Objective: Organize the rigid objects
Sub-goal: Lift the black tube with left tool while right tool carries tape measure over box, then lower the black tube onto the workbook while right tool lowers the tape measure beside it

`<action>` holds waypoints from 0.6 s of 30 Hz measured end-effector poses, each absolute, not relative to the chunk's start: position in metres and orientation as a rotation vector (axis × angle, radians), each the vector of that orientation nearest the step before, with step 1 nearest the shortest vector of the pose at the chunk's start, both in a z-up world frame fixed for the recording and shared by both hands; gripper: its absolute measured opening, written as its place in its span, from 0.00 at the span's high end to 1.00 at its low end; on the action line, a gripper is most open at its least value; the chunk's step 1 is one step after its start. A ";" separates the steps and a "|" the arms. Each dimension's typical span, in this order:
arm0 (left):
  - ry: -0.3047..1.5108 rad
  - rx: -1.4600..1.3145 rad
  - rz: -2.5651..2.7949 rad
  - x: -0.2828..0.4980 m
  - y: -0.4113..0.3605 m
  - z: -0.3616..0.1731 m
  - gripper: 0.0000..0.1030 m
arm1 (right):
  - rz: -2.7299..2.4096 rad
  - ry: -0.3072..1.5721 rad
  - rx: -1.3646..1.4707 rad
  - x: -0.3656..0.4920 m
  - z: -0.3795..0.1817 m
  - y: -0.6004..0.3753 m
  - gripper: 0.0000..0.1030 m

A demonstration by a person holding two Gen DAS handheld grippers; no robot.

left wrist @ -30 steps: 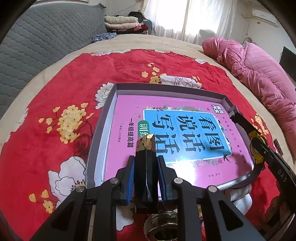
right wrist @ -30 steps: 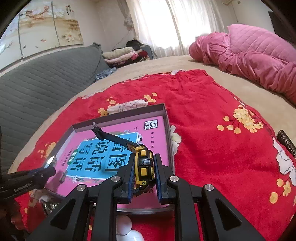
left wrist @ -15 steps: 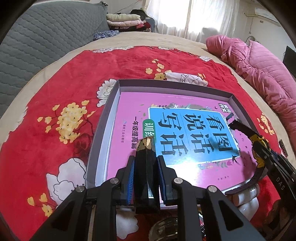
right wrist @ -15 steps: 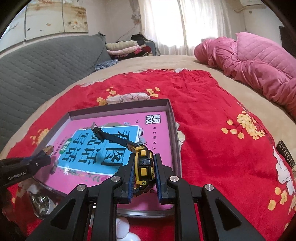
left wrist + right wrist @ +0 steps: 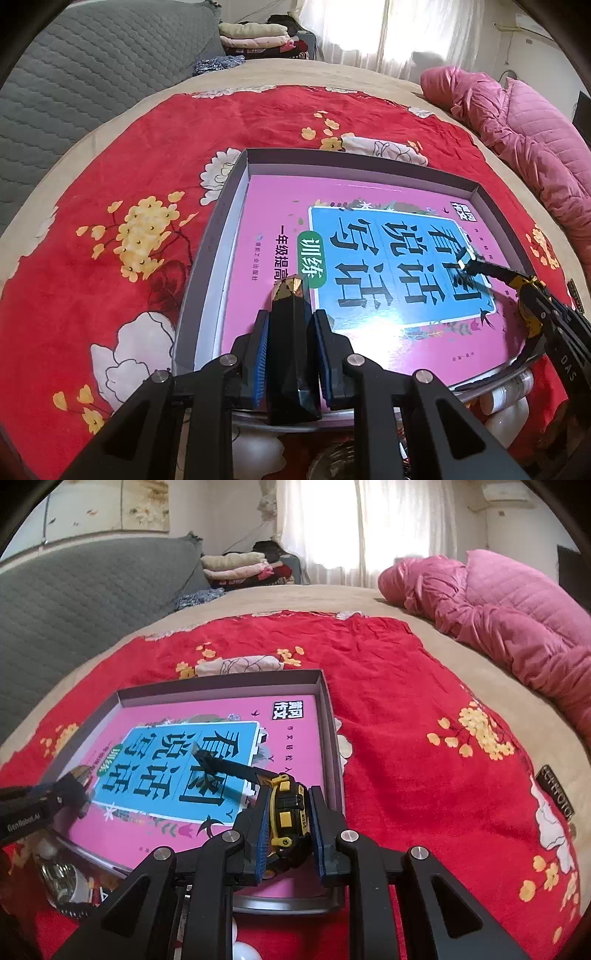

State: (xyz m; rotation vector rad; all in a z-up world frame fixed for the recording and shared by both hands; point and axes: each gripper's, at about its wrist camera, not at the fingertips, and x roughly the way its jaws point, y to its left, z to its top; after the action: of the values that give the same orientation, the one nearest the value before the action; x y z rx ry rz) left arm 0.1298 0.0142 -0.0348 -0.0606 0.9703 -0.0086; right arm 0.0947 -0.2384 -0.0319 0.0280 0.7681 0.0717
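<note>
A grey shallow box (image 5: 236,192) lies on the red floral blanket with a pink and blue book (image 5: 369,258) inside; it also shows in the right wrist view (image 5: 328,709). My left gripper (image 5: 290,343) is shut on a black faceted bottle with a gold tip (image 5: 291,332), held over the box's near left part. My right gripper (image 5: 286,830) is shut on a black and yellow wristwatch (image 5: 288,812) above the box's near right corner. Its strap (image 5: 225,766) sticks out over the book. The watch (image 5: 524,288) shows at right in the left wrist view.
White plastic bottles (image 5: 509,395) and a metal-lidded jar (image 5: 59,878) lie under the box's near edge. A pink quilted jacket (image 5: 517,620) lies at the far right. A grey padded headboard (image 5: 74,74) stands at left. Folded clothes (image 5: 236,565) are stacked behind.
Both grippers have moved forward over the box with their objects still held. The watch strap now reaches further over the book's blue panel.
</note>
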 end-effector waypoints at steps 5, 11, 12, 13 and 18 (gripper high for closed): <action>0.972 -0.059 -0.006 0.130 0.014 -0.035 0.78 | 0.076 0.758 0.015 0.093 -0.029 -0.237 0.80; 0.973 -0.064 -0.007 0.131 0.016 -0.036 0.78 | 0.080 0.756 0.021 0.091 -0.028 -0.236 0.80; 0.974 -0.063 -0.006 0.131 0.016 -0.036 0.78 | 0.081 0.756 0.025 0.091 -0.028 -0.236 0.80; 0.974 -0.062 -0.005 0.131 0.016 -0.036 0.78 | 0.082 0.758 0.028 0.091 -0.028 -0.236 0.80; 0.979 -0.069 -0.001 0.133 0.018 -0.037 0.78 | 0.088 0.761 0.047 0.092 -0.027 -0.238 0.79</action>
State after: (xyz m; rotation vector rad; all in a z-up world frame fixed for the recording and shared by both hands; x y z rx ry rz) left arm 0.1334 0.0185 -0.0373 -0.0693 0.9786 -0.0012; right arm 0.0916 -0.2376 -0.0275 0.0474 0.7614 0.0883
